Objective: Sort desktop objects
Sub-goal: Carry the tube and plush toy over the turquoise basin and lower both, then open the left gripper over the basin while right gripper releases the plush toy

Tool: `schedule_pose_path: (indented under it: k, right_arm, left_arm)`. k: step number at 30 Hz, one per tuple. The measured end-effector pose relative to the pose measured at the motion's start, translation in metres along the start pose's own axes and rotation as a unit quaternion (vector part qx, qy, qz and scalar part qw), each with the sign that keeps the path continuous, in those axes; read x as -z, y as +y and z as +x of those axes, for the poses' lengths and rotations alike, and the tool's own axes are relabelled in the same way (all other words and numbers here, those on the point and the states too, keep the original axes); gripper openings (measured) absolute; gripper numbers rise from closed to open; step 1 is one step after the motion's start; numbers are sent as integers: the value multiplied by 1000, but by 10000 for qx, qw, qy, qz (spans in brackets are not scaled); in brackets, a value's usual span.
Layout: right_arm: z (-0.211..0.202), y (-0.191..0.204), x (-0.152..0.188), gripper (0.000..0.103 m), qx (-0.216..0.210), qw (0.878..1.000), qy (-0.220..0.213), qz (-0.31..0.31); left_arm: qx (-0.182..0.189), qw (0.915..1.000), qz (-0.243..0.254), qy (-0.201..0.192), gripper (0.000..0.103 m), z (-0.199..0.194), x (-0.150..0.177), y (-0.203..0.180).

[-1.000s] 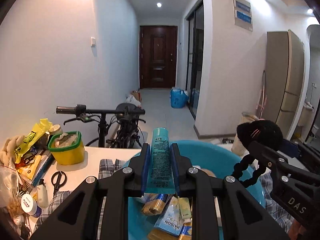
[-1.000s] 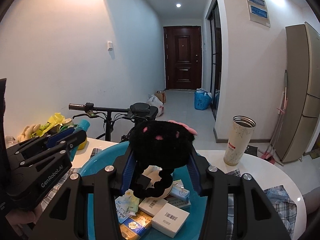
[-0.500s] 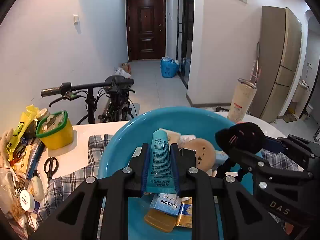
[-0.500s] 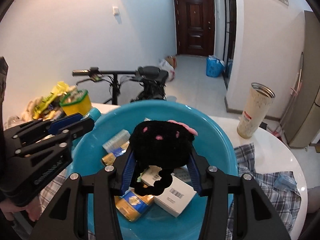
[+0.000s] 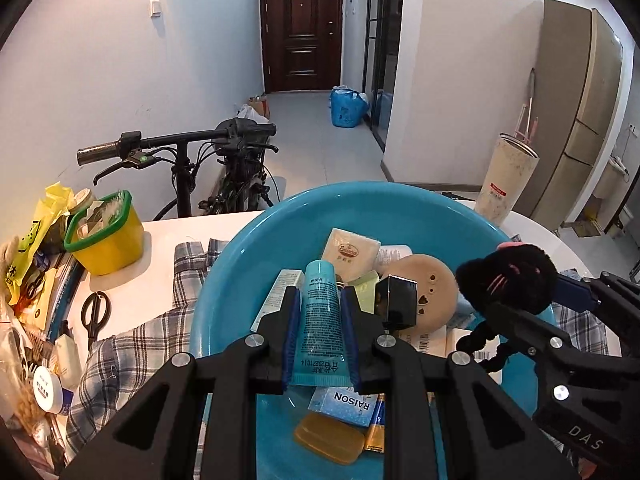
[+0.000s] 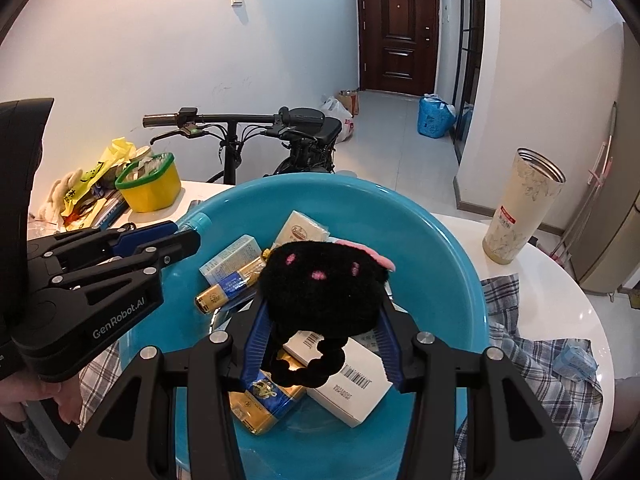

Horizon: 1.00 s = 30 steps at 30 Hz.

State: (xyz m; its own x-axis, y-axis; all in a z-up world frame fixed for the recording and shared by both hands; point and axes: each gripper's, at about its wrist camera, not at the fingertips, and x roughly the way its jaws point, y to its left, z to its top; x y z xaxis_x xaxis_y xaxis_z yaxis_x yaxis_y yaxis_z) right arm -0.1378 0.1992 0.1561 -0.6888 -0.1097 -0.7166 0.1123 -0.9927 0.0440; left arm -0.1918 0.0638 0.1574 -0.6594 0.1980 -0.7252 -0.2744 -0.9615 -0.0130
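i saw a teal tube (image 5: 321, 316) with dark print, a black plush toy (image 6: 320, 290) with pink spots, a turquoise basin (image 5: 248, 272), a blue-and-white checked cloth (image 5: 132, 356), and a yellow tub (image 5: 106, 236) rimmed green.

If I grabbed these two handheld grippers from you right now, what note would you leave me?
Left gripper: shut on the teal tube, held above the blue basin.
Right gripper: shut on the black plush toy, also above the basin.
Already in the basin: soap bar, round beige case, white barcode box, gold packets.
Left to do: release both items, presumably into the basin. Scissors, the yellow tub and the tall cup sit on the table outside it.
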Motion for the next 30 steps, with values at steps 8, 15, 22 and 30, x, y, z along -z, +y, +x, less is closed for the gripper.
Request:
schedule_pose_path:
  k: [8,15,22,30]
  right_arm:
    - [5,0,0,47,13,10000,39,12]
    - [21,2,2,47,74,9997,236,-4]
    - [29,1,3,47,88,9995,291,17]
    - [35,6,4,47,82,9994,342,-35]
  left_arm:
    - [-33,10000,81,9,22,1,0,-2]
    - [-23,9994,19,339,22,25,3,4]
    - [-79,9992,61,387,22,32,5,1]
    - [-183,9985,136,495,22,41,7,-2]
